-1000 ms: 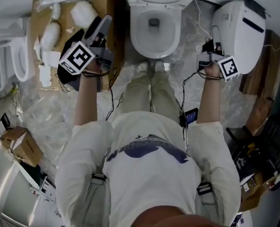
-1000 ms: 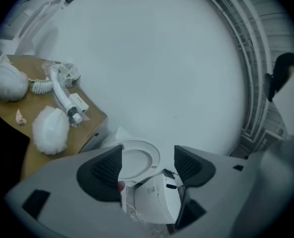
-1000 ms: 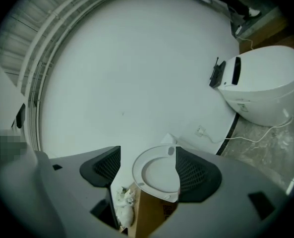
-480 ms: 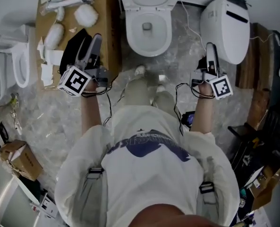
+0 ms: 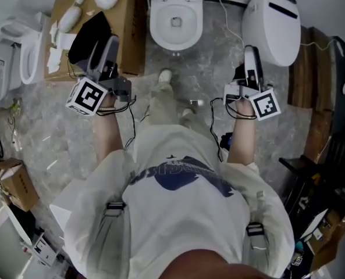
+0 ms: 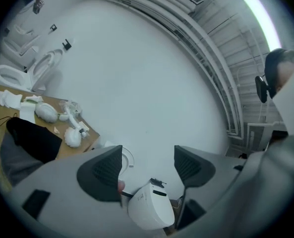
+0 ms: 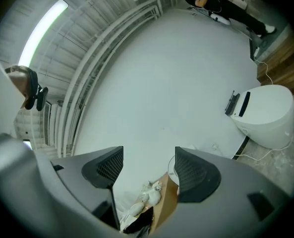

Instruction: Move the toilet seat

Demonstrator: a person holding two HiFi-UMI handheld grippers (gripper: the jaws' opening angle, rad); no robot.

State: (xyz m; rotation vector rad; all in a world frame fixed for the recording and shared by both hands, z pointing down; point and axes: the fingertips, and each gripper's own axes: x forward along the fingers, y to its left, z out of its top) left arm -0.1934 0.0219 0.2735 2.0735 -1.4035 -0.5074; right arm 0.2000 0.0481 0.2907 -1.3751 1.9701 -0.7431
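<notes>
The white toilet seat unit (image 5: 275, 22) lies on the floor at the top right, lid down, right of the open toilet bowl (image 5: 175, 19). My right gripper (image 5: 251, 57) hangs in the air just left of the seat unit and apart from it; its jaws are closing with nothing between them. My left gripper (image 5: 105, 48) is held over a black cloth (image 5: 89, 36), open and empty. In the left gripper view the seat unit (image 6: 149, 209) shows below the left gripper (image 6: 147, 157). In the right gripper view the right gripper (image 7: 147, 157) stands well short of the seat unit (image 7: 263, 113).
A cardboard sheet (image 5: 130, 28) with white fittings lies left of the bowl. Another toilet (image 5: 18, 57) stands at the far left. Wooden boards (image 5: 312, 68) lie at the right, a cardboard box (image 5: 12, 182) at the lower left. Cables trail along both of the person's arms.
The person has stepped back from the bowl. Both grippers have drawn back with them, and the right one has come away from the seat unit's edge.
</notes>
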